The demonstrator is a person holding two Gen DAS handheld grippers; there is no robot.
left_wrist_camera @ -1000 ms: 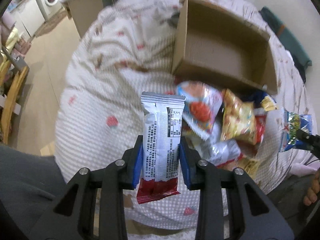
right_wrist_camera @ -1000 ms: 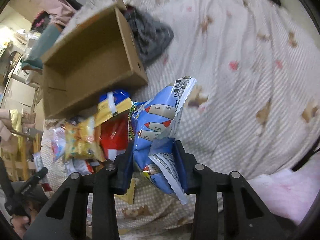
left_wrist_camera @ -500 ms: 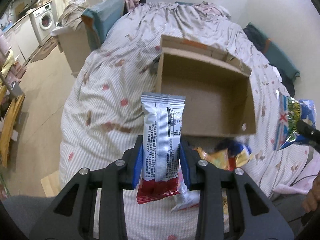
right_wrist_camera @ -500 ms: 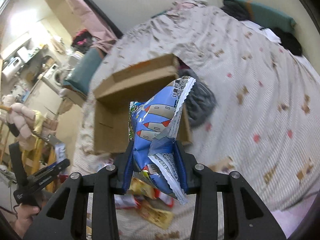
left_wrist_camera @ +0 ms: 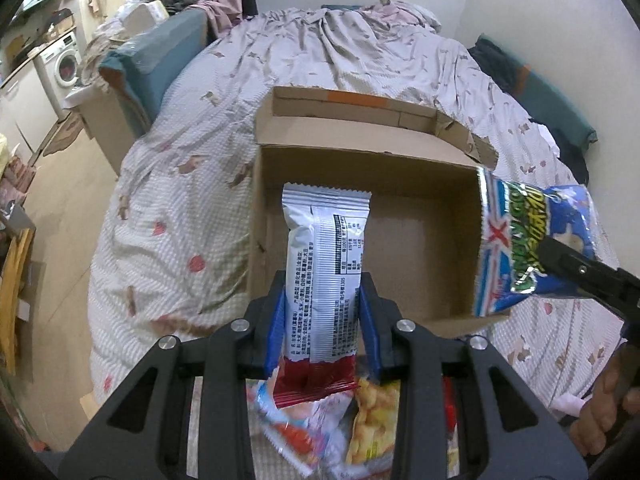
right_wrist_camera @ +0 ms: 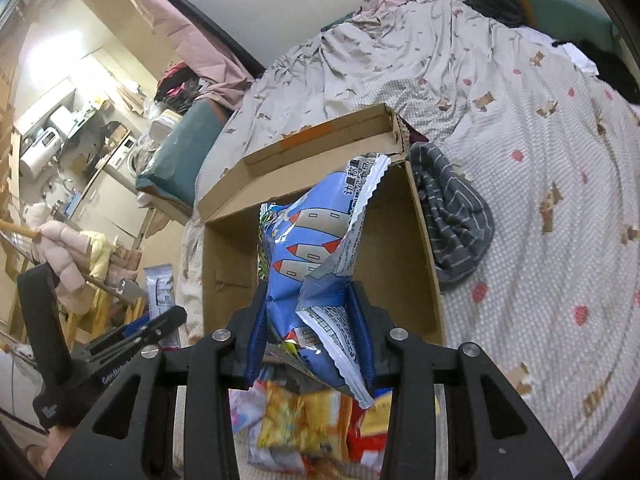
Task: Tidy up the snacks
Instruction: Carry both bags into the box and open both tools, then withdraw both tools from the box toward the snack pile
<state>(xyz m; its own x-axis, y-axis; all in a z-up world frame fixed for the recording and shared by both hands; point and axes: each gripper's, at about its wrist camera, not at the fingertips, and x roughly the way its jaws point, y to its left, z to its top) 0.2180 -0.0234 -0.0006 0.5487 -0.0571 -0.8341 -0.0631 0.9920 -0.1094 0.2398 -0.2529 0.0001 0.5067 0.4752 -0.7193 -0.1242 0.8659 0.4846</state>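
Note:
My left gripper point(left_wrist_camera: 323, 320) is shut on a tall silver snack pack with a red bottom end point(left_wrist_camera: 324, 276), held upright over the near left part of an open cardboard box point(left_wrist_camera: 420, 248) on the bed. My right gripper point(right_wrist_camera: 308, 332) is shut on a crumpled blue snack bag point(right_wrist_camera: 316, 248), which hangs over the same box point(right_wrist_camera: 228, 264). In the left wrist view that blue bag point(left_wrist_camera: 520, 248) hovers at the box's right wall. The box's floor, where it shows, is bare. More snack packs point(left_wrist_camera: 340, 428) lie heaped on the bed just in front of the box.
The bed wears a pale quilt with small red and brown prints point(left_wrist_camera: 168, 220). A grey striped cloth point(right_wrist_camera: 452, 224) lies against the box's right side. A teal cushion point(left_wrist_camera: 152, 68) and a washing machine point(left_wrist_camera: 60, 64) stand to the left. A hand point(left_wrist_camera: 604, 408) holds the right gripper.
Both grippers rose and moved forward from above the snack heap to above the box, each keeping its pack. The heap has slipped to the bottom of both views.

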